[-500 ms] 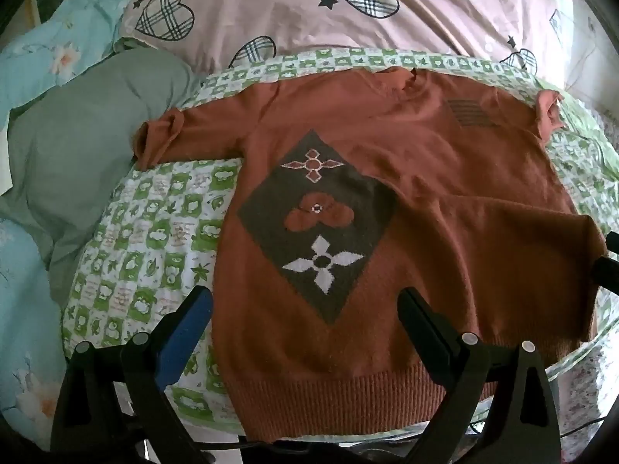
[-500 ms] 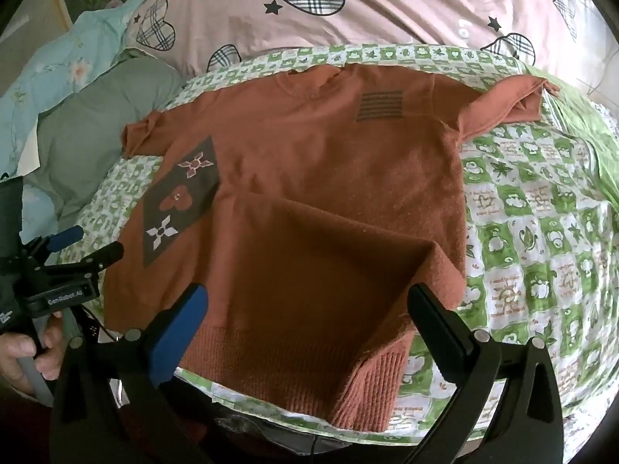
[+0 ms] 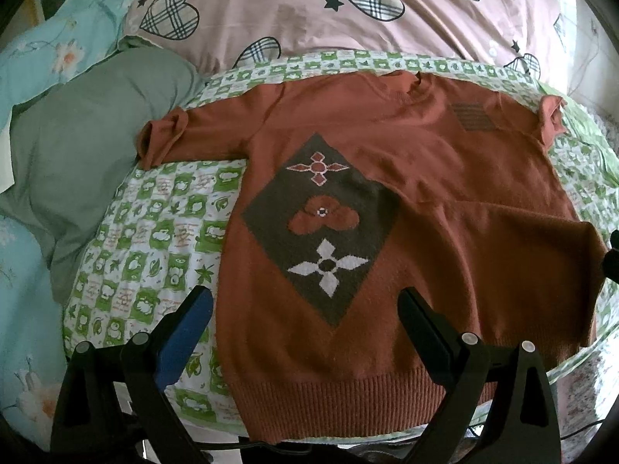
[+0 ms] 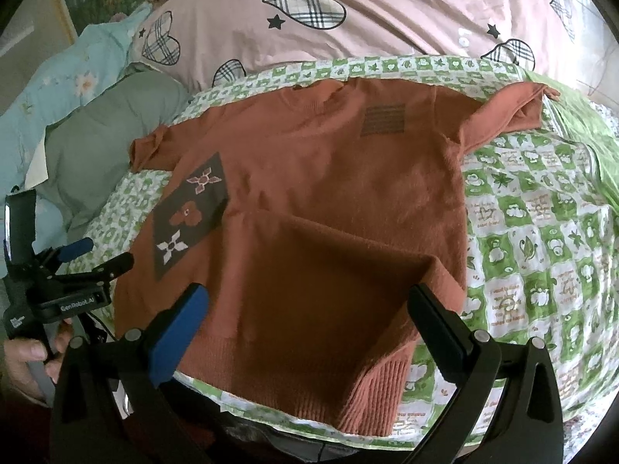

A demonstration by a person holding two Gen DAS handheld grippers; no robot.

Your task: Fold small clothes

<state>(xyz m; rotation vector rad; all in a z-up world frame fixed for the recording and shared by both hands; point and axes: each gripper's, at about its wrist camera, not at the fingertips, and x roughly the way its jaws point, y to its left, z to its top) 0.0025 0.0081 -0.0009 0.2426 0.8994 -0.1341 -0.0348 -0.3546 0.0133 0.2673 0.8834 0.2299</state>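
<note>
A small rust-orange knit sweater (image 3: pixel 425 178) lies front up on a green-and-white checked cloth (image 3: pixel 154 232). It has a dark diamond patch with flowers (image 3: pixel 321 224). Its lower right corner is folded up over the body (image 4: pixel 329 270). My left gripper (image 3: pixel 305 309) is open and empty, above the hem near the sweater's left edge. My right gripper (image 4: pixel 309 305) is open and empty above the folded part and the ribbed hem (image 4: pixel 371 394). The left gripper also shows in the right wrist view (image 4: pixel 96 255).
A pink quilt with plaid hearts (image 3: pixel 348 11) lies behind the sweater. A grey-green pillow (image 3: pixel 85 135) and pale blue floral bedding (image 3: pixel 46 50) lie at the left. The cloth's near edge (image 4: pixel 271 421) drops off just below the hem.
Both grippers have shifted slightly; the sweater lies as before.
</note>
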